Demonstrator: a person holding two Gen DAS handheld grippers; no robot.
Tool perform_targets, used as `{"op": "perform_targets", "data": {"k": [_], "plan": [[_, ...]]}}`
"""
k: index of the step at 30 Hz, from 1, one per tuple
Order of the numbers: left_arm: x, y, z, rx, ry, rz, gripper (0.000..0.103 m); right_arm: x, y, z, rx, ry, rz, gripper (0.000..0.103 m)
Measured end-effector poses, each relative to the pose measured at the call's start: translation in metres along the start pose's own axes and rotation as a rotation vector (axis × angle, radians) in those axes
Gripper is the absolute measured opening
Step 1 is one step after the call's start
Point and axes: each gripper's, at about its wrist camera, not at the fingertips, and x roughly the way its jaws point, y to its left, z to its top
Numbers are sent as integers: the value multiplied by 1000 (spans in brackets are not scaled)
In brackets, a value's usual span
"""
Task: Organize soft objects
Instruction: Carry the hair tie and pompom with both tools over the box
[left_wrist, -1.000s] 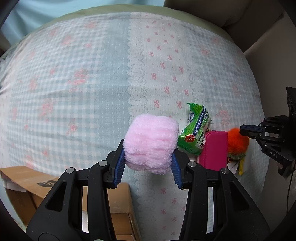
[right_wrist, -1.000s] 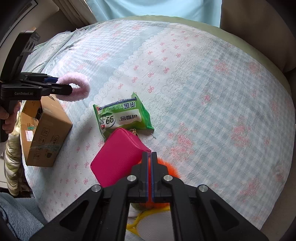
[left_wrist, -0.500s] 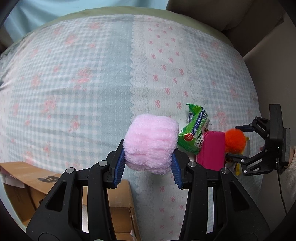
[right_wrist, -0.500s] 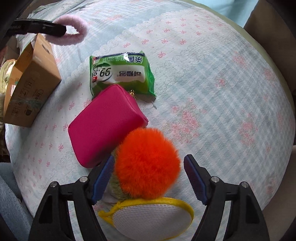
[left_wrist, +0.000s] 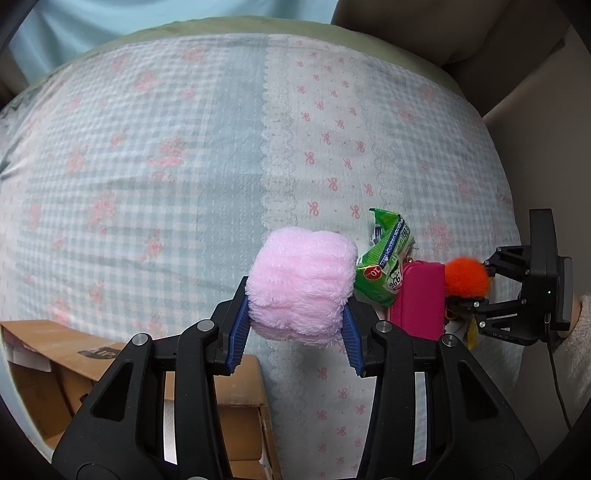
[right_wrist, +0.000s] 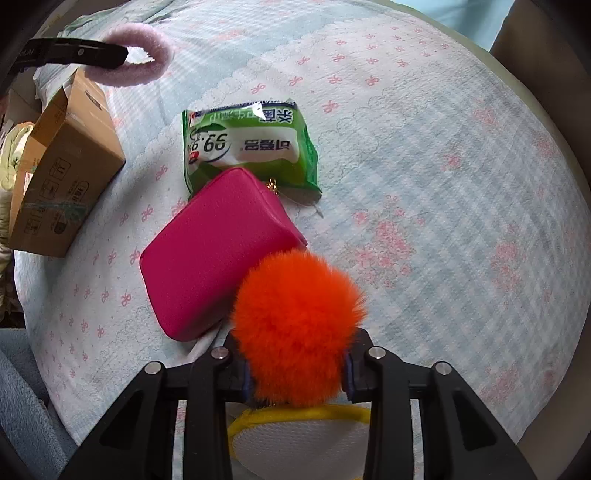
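Observation:
My left gripper (left_wrist: 295, 332) is shut on a fluffy pink band (left_wrist: 300, 285), held above the bedspread near the open cardboard box (left_wrist: 110, 384). From the right wrist view the pink band (right_wrist: 142, 55) hangs as a loop over that box (right_wrist: 62, 173). My right gripper (right_wrist: 295, 376) is closing its jaws on an orange pompom (right_wrist: 295, 325), and the blue pads press into its fur. The pompom (left_wrist: 466, 277) sits beside a magenta pouch (right_wrist: 214, 251). A green wipes pack (right_wrist: 251, 144) lies just beyond the pouch.
A yellow-rimmed white mesh item (right_wrist: 299, 439) lies under the right gripper. The patterned bedspread (left_wrist: 184, 166) stretches wide behind the objects. A beige wall or headboard (left_wrist: 535, 129) borders the bed on the right. A person's sleeve (left_wrist: 580, 332) shows behind the right gripper.
My right gripper opened, came down around the orange pompom and closed onto it. The left gripper with the pink band stayed put.

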Motion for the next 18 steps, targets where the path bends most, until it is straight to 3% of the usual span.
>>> {"op": "perform_targets", "data": {"k": [10,18], "plan": [[-56,-12,-11,7,-71,-16,40,-84,3,5,106,-143,-9,32],[-138,-12,-40,6,-182,-19,40,-170,53,24,107,-257,-50,32]]}}
